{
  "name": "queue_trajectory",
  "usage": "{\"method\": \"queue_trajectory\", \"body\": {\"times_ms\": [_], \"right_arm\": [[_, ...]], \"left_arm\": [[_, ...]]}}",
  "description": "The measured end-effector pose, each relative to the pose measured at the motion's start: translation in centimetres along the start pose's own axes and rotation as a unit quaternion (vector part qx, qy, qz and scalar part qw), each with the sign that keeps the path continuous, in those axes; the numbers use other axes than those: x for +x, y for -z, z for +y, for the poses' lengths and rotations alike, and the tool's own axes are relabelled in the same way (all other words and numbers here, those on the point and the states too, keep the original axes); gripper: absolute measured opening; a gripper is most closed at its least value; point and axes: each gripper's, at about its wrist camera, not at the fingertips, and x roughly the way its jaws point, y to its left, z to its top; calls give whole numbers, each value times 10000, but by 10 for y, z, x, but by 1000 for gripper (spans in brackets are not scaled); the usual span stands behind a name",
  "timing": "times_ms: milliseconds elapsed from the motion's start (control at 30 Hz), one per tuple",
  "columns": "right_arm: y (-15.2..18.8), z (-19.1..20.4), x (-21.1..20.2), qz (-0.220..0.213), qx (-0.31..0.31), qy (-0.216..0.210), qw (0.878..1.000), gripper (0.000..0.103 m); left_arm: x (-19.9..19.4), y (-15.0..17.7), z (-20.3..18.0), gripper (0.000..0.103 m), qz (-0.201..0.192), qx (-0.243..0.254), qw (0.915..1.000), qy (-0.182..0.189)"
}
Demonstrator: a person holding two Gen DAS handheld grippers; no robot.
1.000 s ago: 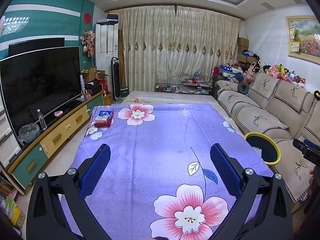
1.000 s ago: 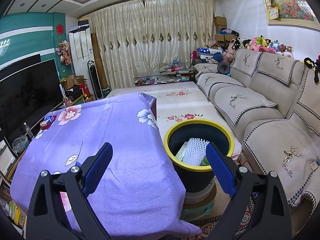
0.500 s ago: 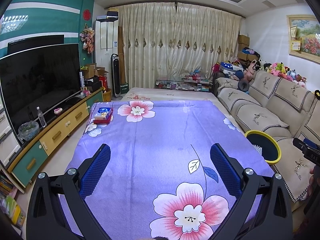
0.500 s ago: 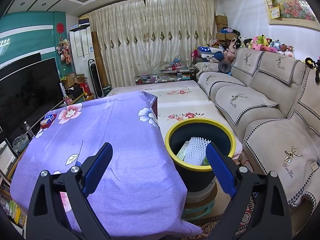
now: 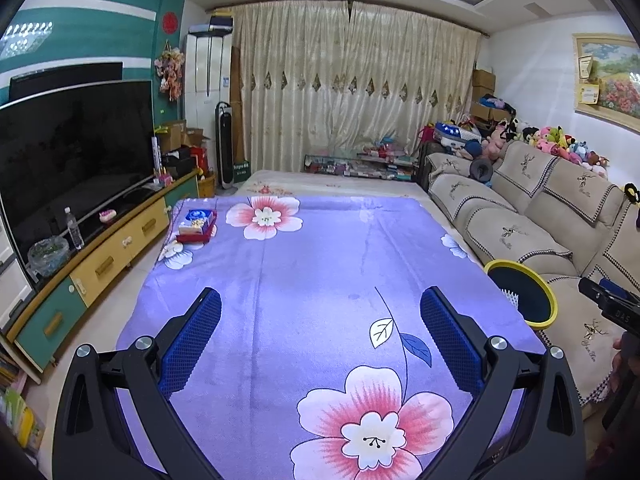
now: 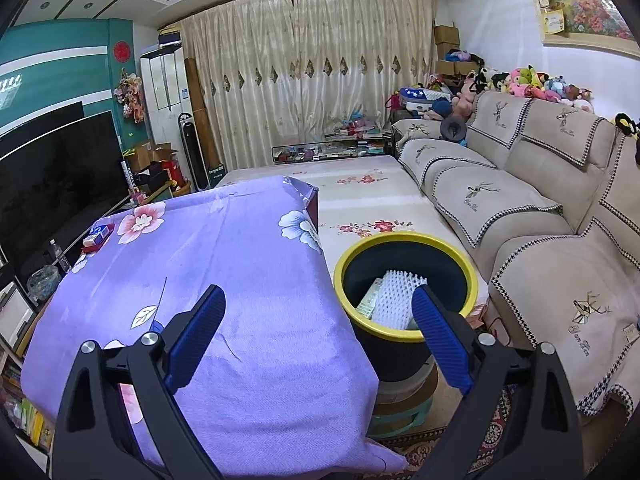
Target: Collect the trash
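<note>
A dark bin with a yellow rim stands beside the table's right edge; it also shows in the left wrist view. Inside it lie a white foam net and a pale carton. My right gripper is open and empty, above the table's right edge next to the bin. My left gripper is open and empty above the purple flowered tablecloth. A small blue and red box sits at the table's far left corner.
A beige sofa runs along the right, close behind the bin. A TV on a low cabinet runs along the left. A floral mat lies beyond the table. The other gripper shows at the right edge.
Both views have tilted slightly upward and drifted; the left view moved a little back from the table. Both grippers stay open and empty.
</note>
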Motion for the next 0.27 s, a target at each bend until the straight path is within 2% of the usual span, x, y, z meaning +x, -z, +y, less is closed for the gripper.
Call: {"method": "queue_trajectory", "body": {"times_ms": [100,267], "right_arm": [[-13,6,11,53,-112,-112,9999,95],[-38,42,73,530,-357,-568,9963,96]], "left_arm": [[27,-6,6,98,285,32,9996,-86],[106,-14,28,98,825,49,9961,-294]]}}
